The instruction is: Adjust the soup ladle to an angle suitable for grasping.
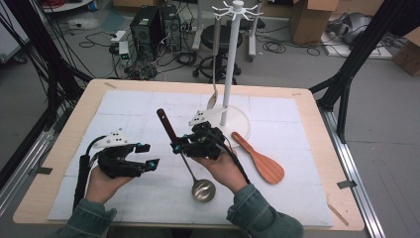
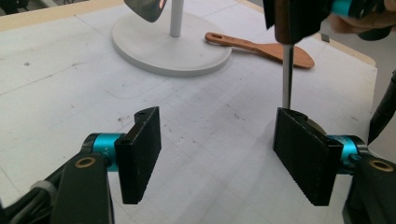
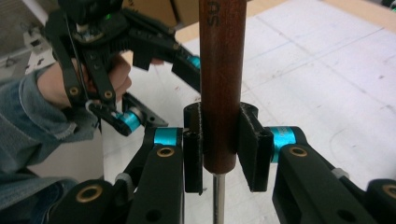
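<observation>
Both claws mid-table: right claw grips ladle; left claw open.

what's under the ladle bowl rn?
The ladle hangs bowl-down from the right claw, shut on its wooden handle. Beneath it is the white mat; whether the bowl touches the mat can't be told.

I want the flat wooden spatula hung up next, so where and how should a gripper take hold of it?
Judging by its pose, grip the wooden spatula on its narrow handle, coming from above. It lies flat on the white mat; the handle end points toward the white stand's round base, and the blade is broad.
</observation>
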Motion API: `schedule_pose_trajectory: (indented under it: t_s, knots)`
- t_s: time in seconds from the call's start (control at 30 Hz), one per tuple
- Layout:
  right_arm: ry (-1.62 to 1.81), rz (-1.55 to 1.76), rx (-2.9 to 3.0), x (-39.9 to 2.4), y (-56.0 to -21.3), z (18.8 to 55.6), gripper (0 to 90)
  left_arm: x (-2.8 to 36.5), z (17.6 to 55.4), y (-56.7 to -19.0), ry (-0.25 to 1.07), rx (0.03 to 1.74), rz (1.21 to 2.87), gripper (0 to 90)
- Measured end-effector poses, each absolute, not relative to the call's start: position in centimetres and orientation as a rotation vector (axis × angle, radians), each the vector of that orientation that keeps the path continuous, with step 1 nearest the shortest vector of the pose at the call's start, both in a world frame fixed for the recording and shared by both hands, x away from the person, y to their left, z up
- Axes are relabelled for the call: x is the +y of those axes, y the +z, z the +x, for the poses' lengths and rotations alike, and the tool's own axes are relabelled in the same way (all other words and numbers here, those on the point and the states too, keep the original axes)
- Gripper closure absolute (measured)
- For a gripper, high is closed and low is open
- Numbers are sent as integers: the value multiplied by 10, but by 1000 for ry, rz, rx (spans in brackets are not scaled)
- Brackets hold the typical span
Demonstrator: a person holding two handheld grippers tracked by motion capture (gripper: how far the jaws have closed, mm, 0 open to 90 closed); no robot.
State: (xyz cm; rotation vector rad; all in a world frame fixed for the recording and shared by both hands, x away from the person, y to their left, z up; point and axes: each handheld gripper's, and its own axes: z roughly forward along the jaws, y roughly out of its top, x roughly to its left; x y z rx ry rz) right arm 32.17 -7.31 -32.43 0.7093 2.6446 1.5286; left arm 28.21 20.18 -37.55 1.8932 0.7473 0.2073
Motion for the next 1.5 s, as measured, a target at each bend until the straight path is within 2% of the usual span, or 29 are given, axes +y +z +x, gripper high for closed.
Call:
schedule_pose_trajectory:
  t_s: [0.37,0.6,0.97,1.5]
  knots:
    - [1623,766,2516,-91,-309,321,733,200,282,-376,207,743,1893,329]
    - [1637,754,2512,-86,-309,316,734,195,281,-377,203,726,1900,339]
    - [1648,718,2527,-70,-306,310,734,186,277,-378,183,668,1923,434]
    - [1651,708,2540,-56,-309,302,734,173,274,-380,172,592,1938,645]
